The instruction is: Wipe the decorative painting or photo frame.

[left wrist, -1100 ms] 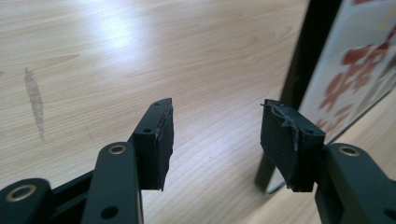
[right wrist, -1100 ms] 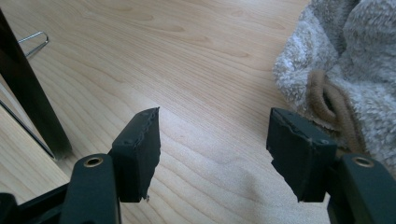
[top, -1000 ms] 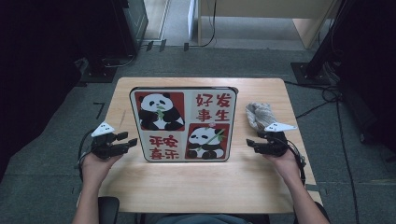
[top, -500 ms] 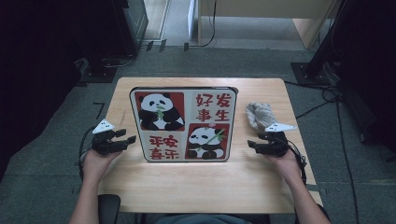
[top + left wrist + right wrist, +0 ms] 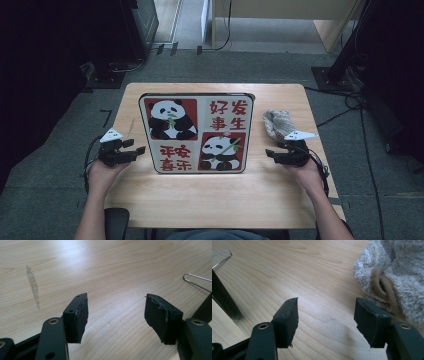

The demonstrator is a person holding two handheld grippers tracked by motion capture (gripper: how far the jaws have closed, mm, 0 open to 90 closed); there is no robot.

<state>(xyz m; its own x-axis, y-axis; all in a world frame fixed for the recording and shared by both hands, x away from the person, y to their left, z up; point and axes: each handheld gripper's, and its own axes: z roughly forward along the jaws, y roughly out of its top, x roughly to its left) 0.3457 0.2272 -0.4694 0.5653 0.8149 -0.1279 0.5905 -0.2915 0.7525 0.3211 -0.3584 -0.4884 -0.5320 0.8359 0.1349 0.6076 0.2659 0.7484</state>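
Note:
A square board (image 5: 197, 132) printed with pandas and red characters occupies the middle of the wooden table (image 5: 210, 195). My left gripper (image 5: 139, 149) rests at the table's left edge, pointing at the board's lower left side. In the left gripper view this left gripper (image 5: 116, 300) is open over bare wood; its jaws have just been opening, with nothing between them. My right gripper (image 5: 269, 153) lies to the right of the board. In its own view the right gripper (image 5: 327, 301) is open and holds nothing, and a fluffy grey pouch (image 5: 397, 270) with a beige cord sits just past its right jaw.
The fluffy pouch (image 5: 277, 121) lies at the right of the table behind my right hand. A thin wire foot (image 5: 197, 281) and the board's dark edge (image 5: 205, 307) stand at the right of the left gripper view. The right gripper view has the wire foot (image 5: 222, 257) and dark edge (image 5: 223, 300) at its left.
The left gripper's jaws stand slightly wider apart than before. Both hands and the board stay where they were.

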